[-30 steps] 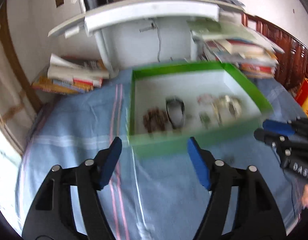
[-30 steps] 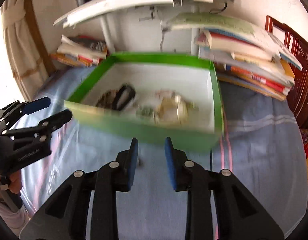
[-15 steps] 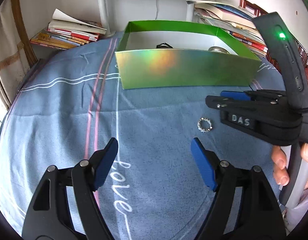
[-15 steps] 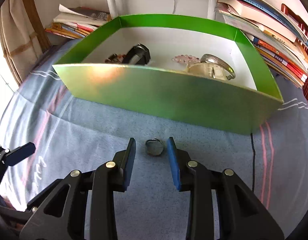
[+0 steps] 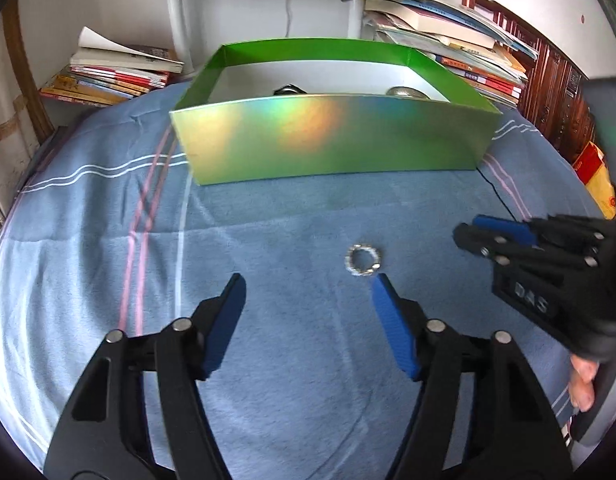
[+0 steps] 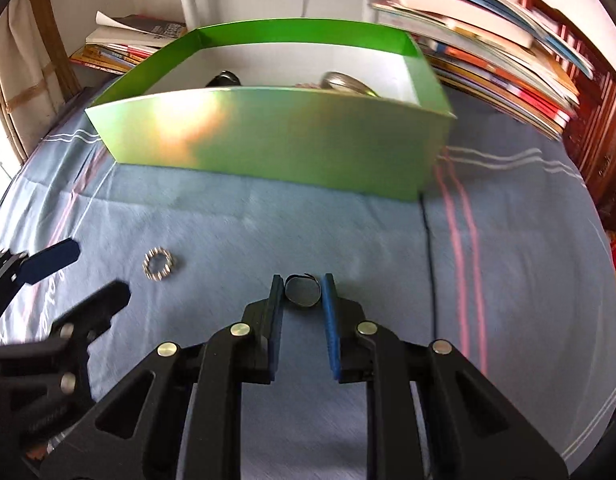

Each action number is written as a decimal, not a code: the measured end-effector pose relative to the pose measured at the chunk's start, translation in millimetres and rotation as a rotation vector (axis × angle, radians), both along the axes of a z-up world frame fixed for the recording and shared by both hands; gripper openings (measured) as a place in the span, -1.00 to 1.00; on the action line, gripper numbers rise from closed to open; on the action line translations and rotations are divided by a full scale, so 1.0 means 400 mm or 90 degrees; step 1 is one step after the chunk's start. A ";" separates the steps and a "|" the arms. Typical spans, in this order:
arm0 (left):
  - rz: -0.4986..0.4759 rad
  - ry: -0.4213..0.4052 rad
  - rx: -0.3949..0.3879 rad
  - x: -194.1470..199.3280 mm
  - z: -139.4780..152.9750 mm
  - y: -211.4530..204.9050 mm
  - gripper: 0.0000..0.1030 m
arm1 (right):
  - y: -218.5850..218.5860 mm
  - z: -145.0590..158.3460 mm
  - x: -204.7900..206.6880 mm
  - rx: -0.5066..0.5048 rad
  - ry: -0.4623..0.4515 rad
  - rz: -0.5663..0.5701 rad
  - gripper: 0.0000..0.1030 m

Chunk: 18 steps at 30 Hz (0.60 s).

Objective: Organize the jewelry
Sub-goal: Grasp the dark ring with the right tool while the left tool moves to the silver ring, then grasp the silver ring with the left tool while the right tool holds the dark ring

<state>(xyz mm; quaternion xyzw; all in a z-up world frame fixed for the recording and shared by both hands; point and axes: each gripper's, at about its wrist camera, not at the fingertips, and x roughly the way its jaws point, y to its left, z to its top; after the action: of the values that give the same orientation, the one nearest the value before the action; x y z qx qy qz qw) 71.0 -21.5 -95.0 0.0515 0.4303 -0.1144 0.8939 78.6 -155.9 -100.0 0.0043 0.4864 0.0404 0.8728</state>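
Note:
A green box (image 5: pixel 332 140) with a white inside stands on the blue cloth; it also shows in the right wrist view (image 6: pixel 267 140). Jewelry pieces peek over its front wall. A small silver ring (image 5: pixel 363 260) lies on the cloth just ahead of my open left gripper (image 5: pixel 308 284), near its right fingertip; the ring also shows in the right wrist view (image 6: pixel 159 264). My right gripper (image 6: pixel 301 286) is narrowed around a small dark ring (image 6: pixel 301 291) that sits between its fingertips on the cloth. The right gripper shows at right in the left wrist view (image 5: pixel 492 232).
Stacks of books (image 5: pixel 115 76) lie behind the box at left and right (image 6: pixel 488 40). A white table leg (image 5: pixel 179 16) stands behind the box. A thin black cable (image 6: pixel 426 240) runs over the cloth at the box's right corner.
Both grippers came down low to the cloth in front of the box. The left moved up to the silver ring. The right closed in around the dark ring.

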 end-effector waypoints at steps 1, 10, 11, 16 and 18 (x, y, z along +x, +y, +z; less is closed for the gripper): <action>-0.003 -0.001 0.001 0.002 -0.001 -0.009 0.26 | -0.002 0.000 -0.003 0.000 -0.002 -0.001 -0.62; -0.015 -0.005 0.025 0.050 -0.029 -0.084 -0.12 | -0.013 0.001 -0.019 0.001 -0.016 0.000 -0.62; -0.017 -0.006 0.024 0.049 -0.031 -0.083 -0.13 | -0.014 0.001 -0.019 0.002 -0.017 0.001 -0.62; -0.014 -0.003 0.016 0.054 -0.028 -0.081 -0.22 | -0.010 0.002 -0.020 -0.002 -0.022 0.002 -0.58; -0.013 -0.004 0.017 0.052 -0.029 -0.082 -0.22 | -0.010 0.003 -0.019 -0.001 -0.024 -0.001 -0.58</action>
<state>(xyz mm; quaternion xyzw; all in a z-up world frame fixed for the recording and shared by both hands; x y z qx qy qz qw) 91.8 -54.5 -106.6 0.0681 0.4284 -0.1172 0.8934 70.8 -159.9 -98.8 0.0033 0.4701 0.0398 0.8817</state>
